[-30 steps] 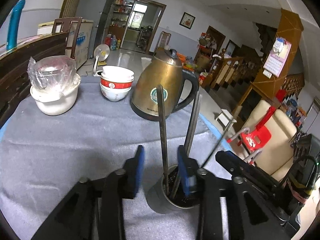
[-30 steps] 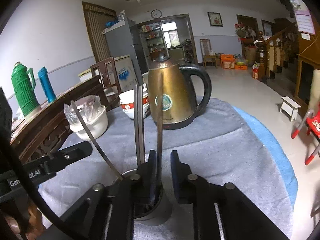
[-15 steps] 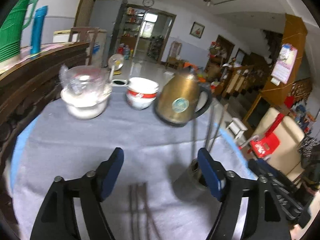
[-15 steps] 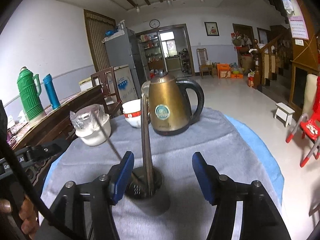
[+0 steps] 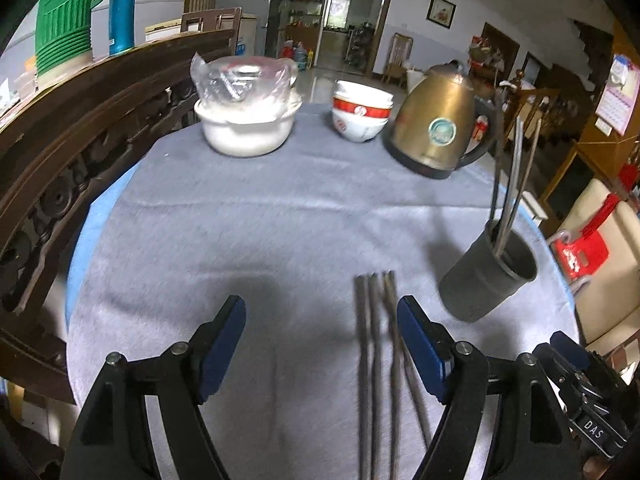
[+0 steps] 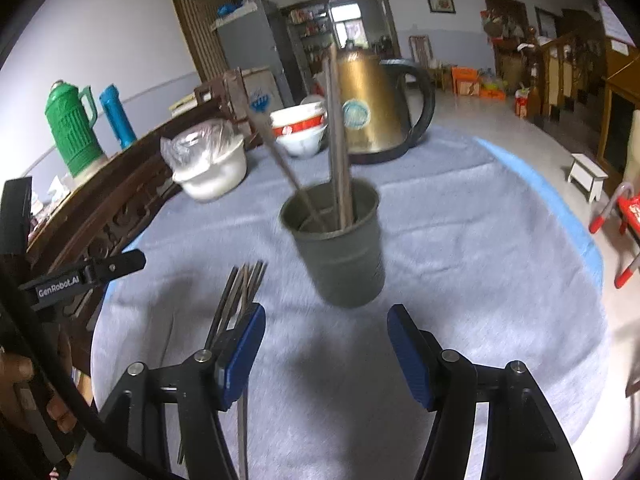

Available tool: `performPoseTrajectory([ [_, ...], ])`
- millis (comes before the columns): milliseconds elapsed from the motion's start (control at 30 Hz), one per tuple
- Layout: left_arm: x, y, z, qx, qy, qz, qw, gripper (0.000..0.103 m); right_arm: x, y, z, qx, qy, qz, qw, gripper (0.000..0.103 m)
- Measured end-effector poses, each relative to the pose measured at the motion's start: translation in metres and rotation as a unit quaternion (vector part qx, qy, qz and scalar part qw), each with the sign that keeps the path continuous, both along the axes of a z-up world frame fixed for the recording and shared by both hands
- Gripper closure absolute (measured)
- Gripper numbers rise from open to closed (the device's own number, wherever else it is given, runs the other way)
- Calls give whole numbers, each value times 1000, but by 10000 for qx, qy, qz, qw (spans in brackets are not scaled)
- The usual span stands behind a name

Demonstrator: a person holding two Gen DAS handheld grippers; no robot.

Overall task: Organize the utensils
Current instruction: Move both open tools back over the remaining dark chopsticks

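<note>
A grey cloth covers the desk, which carries a brass kettle with a round green label too blurred to read, a white pot topped by a plastic-wrapped container, and stacked red-banded bowls. The dark metal cup stands upright holding several chopsticks, while more loose chopsticks lie flat just left of it. The left gripper, marked "GenRobot.AI", and the right gripper both hold their jaws wide apart and empty.
</note>
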State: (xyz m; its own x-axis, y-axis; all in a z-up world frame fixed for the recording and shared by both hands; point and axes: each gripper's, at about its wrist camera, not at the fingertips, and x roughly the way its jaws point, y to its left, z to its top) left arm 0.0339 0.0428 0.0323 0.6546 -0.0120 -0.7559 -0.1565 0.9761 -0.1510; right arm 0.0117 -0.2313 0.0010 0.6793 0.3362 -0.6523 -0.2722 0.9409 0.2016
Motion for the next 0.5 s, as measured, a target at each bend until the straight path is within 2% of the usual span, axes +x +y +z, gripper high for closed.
performPoseTrajectory([
  [167, -6, 5, -7, 122, 202, 124, 9996, 25, -3, 9, -6, -64, 120, 111, 9998, 36],
  [500, -11, 11, -12, 213, 321, 262, 9989, 25, -4, 15, -9, -163, 251, 147, 9994, 36],
])
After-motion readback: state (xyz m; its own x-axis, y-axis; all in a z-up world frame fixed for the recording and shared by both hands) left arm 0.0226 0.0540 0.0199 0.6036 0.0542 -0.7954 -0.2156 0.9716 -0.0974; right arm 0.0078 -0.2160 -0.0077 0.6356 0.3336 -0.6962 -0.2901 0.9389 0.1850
